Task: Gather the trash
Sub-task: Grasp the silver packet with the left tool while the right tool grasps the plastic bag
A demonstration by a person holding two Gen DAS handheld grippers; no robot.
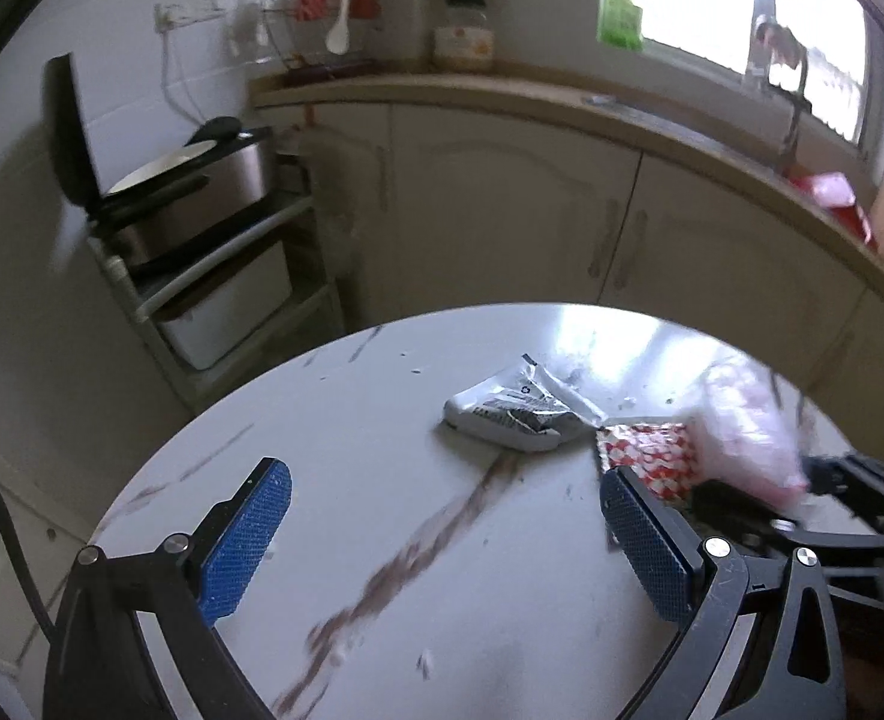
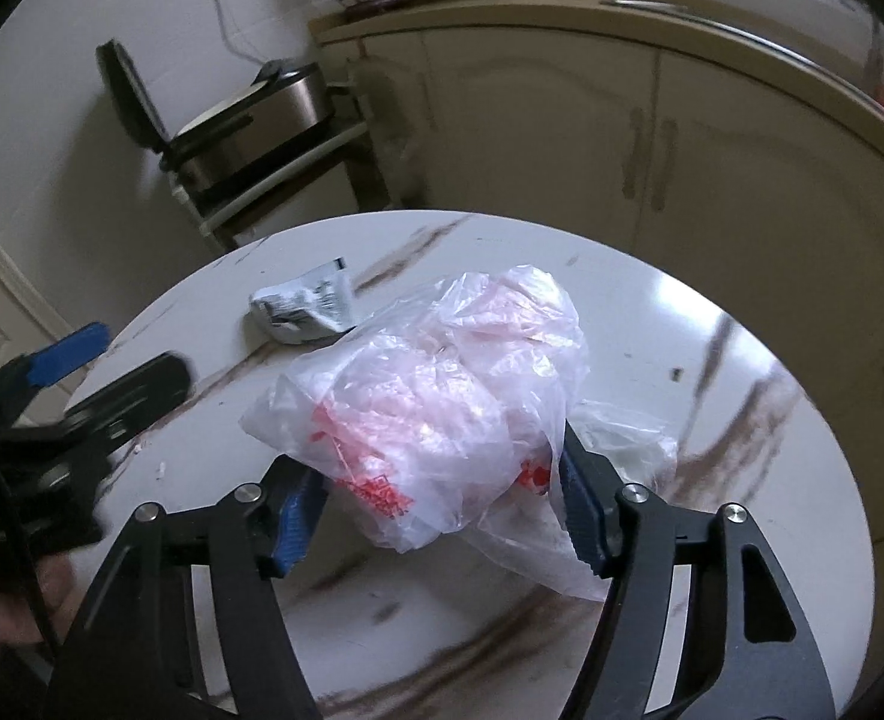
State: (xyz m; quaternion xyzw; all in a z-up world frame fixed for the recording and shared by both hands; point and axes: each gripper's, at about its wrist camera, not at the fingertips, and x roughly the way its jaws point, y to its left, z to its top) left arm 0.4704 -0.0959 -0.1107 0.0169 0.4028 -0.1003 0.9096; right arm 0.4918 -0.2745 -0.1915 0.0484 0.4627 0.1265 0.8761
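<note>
Right gripper [image 2: 442, 516] jaws clamped on crumpled plastic bag [image 2: 442, 396], held over middle of round marble table [image 2: 772, 480]; left gripper [image 1: 442, 534] jaws wide apart, empty, near table's front edge; silver wrapper [image 1: 514, 411] and red-white checkered wrapper [image 1: 652, 456] lie toward far edge

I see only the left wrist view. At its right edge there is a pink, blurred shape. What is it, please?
Observer: It is a crumpled translucent plastic bag with red print. The right tongs are shut on it, one finger on each side.
Operator: Is anything hidden behind it?
Observer: Yes, some clear crumpled plastic film lies on the round white marbled table, just right of the bag. I cannot tell if it is a separate piece.
</note>
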